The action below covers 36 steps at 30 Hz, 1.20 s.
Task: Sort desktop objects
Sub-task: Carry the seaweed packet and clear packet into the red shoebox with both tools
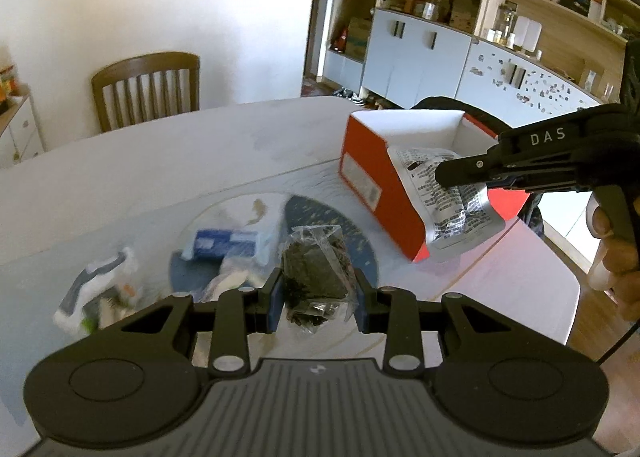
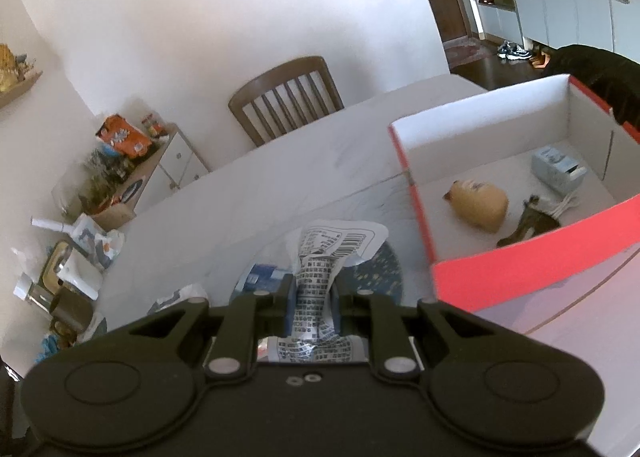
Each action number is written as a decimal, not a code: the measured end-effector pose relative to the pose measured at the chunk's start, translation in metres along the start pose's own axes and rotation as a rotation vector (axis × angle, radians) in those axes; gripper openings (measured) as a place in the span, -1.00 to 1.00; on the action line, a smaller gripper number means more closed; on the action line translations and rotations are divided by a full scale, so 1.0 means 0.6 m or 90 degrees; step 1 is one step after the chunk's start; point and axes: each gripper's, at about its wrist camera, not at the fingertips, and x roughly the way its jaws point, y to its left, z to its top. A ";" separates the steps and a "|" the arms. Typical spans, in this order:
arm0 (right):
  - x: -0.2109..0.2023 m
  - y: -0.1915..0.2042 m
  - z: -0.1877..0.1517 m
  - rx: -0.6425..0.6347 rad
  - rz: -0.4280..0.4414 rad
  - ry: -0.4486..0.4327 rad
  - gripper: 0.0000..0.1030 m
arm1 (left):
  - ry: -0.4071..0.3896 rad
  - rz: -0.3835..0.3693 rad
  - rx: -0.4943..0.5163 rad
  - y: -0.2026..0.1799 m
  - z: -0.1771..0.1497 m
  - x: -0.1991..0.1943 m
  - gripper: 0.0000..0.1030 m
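My left gripper is shut on a clear packet of dark dried stuff, held above the table. My right gripper is shut on a crumpled silver sachet with black print. In the left wrist view that right gripper hangs beside the red box, with the silver sachet dangling in front of the box's near corner. The red box is open and white inside. It holds a tan rounded object, a small white-blue pack and a dark item.
On a round blue mat lie a blue-white box and a white-grey packet. A wooden chair stands behind the pale table. A cluttered sideboard is at left, cabinets behind. A person's hand holds the right gripper.
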 end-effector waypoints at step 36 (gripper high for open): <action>-0.027 -0.262 0.146 0.037 -0.046 -0.042 -0.67 | 0.032 -0.049 0.117 -0.226 0.154 0.196 -0.36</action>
